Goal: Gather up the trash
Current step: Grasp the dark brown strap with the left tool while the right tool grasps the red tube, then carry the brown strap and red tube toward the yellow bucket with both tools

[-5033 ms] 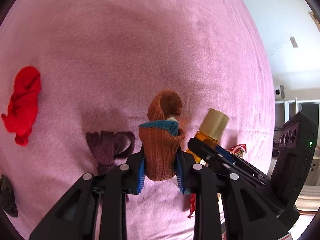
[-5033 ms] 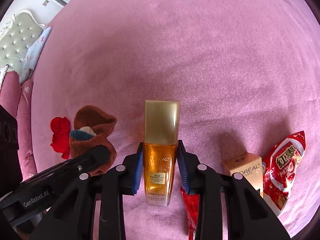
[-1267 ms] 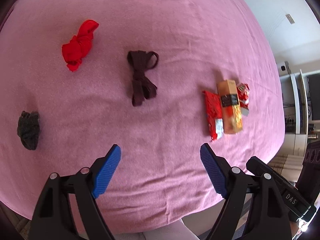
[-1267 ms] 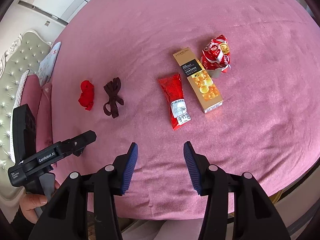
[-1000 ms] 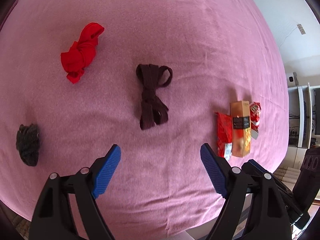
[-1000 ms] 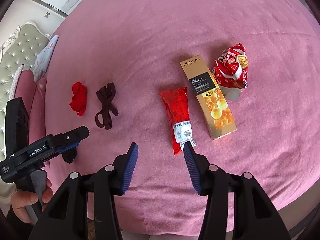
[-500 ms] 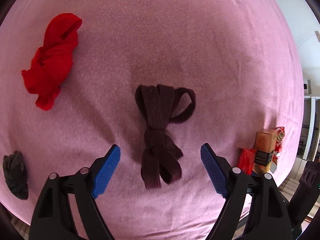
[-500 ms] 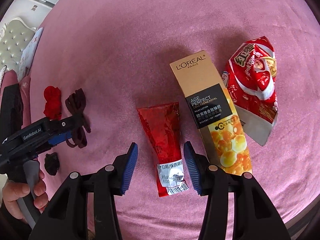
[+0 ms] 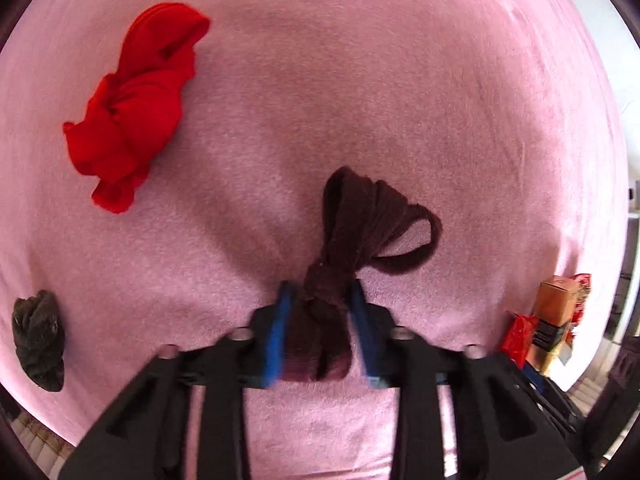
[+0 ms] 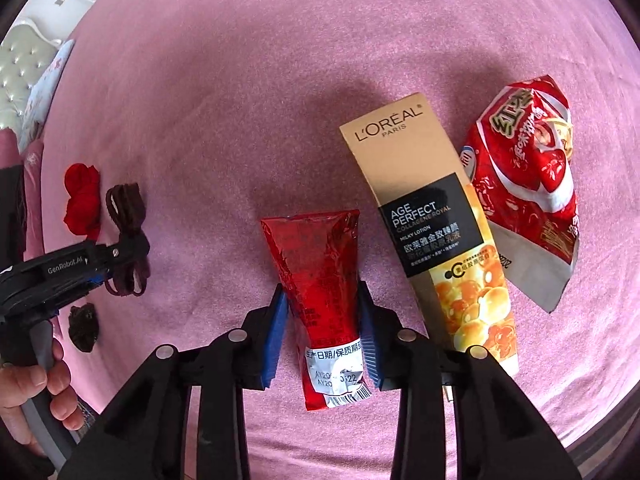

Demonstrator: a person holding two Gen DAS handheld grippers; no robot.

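My left gripper (image 9: 322, 312) is shut on a knotted dark brown stocking (image 9: 360, 224) that lies on the pink blanket (image 9: 360, 80). My right gripper (image 10: 322, 328) is shut on a flat red tube (image 10: 316, 272) with a white label end, lying on the blanket. A gold L'Oreal box (image 10: 432, 224) lies just right of the tube, and a crumpled red snack bag (image 10: 528, 176) lies right of the box. In the right wrist view the left gripper (image 10: 100, 264) shows at the far left on the brown stocking (image 10: 124, 208).
A red bundled cloth (image 9: 132, 108) lies at the upper left and a small black bundle (image 9: 38, 340) at the lower left. The blanket's edge runs close below both grippers. A padded headboard (image 10: 20, 72) and pillows stand at far left.
Both grippers have dropped closer to the blanket and closed: the left on the brown stocking, the right on the red tube. Both were open half a second ago.
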